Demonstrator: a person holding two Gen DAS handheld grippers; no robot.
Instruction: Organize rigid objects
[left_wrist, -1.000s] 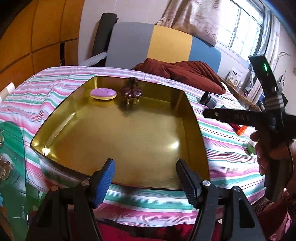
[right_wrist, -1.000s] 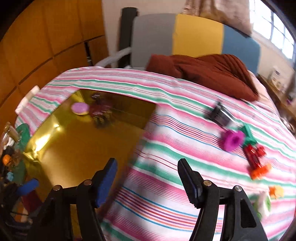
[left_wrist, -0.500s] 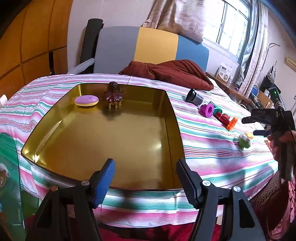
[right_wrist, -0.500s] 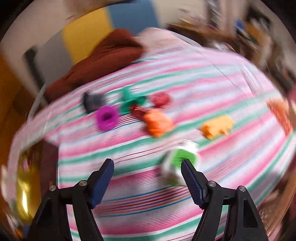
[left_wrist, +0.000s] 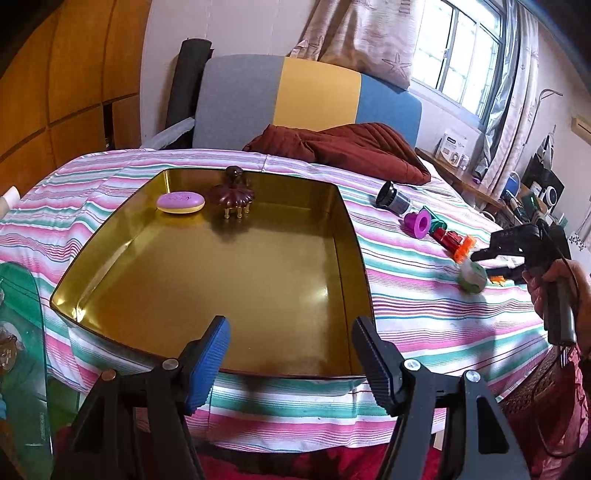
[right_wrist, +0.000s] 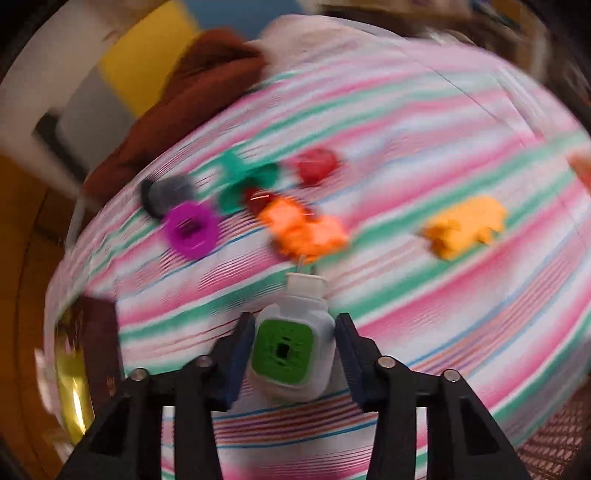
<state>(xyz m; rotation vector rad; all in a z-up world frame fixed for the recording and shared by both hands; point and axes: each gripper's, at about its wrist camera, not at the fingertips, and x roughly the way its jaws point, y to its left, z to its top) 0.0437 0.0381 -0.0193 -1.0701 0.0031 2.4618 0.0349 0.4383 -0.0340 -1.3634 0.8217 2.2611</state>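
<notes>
Both tools are black plastic with two angular fingers braced by triangular cut-out struts and pinned with silver round-headed screws. On the left gripper (left_wrist: 291, 354) one pad is ribbed bright blue (left_wrist: 208, 363), the other ribbed dark navy. The right gripper (right_wrist: 293, 349) carries dark blue ribbed pads. From the left wrist view its body shows pale lettering, a grey handle and a thin black cable looping below the hand (left_wrist: 569, 291)
</notes>
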